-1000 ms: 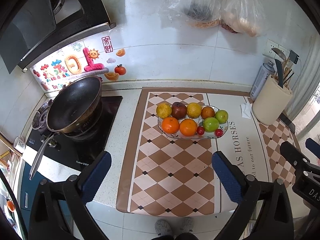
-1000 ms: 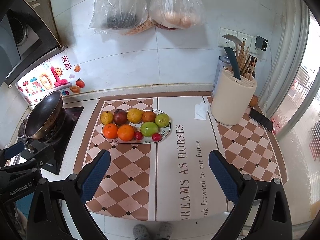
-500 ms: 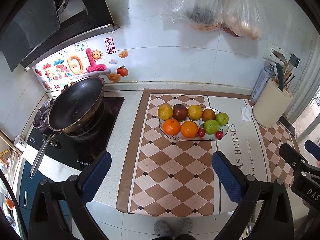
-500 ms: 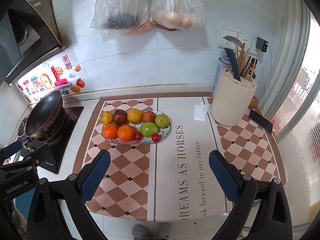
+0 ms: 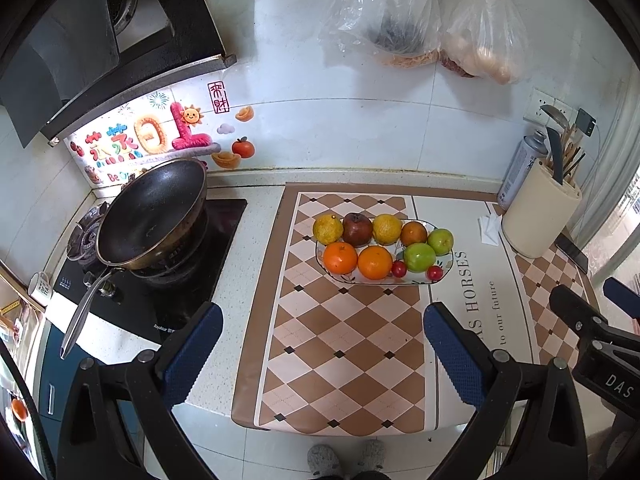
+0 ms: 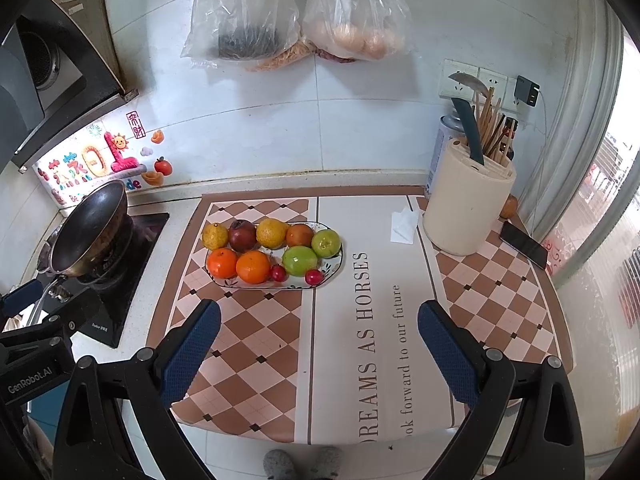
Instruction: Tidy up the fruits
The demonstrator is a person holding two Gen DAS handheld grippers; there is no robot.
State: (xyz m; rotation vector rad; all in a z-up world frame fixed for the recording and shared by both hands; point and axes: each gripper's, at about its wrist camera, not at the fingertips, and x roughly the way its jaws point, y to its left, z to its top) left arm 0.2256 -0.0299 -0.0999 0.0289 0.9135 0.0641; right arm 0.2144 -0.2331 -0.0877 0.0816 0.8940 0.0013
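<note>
With both the left gripper (image 5: 320,354) and right gripper (image 6: 319,354) spread wide and empty, the small red fruits (image 6: 279,273) could be knocked off the crowded oval plate (image 6: 334,267) when a neighbouring orange (image 6: 253,267) is grasped.

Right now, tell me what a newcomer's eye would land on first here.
The oval plate of bright fruit on the checkered mat, oranges in front and green apples to the right. Then the black wok on the stove at left, and both tongs, left and right, open and empty.
</note>
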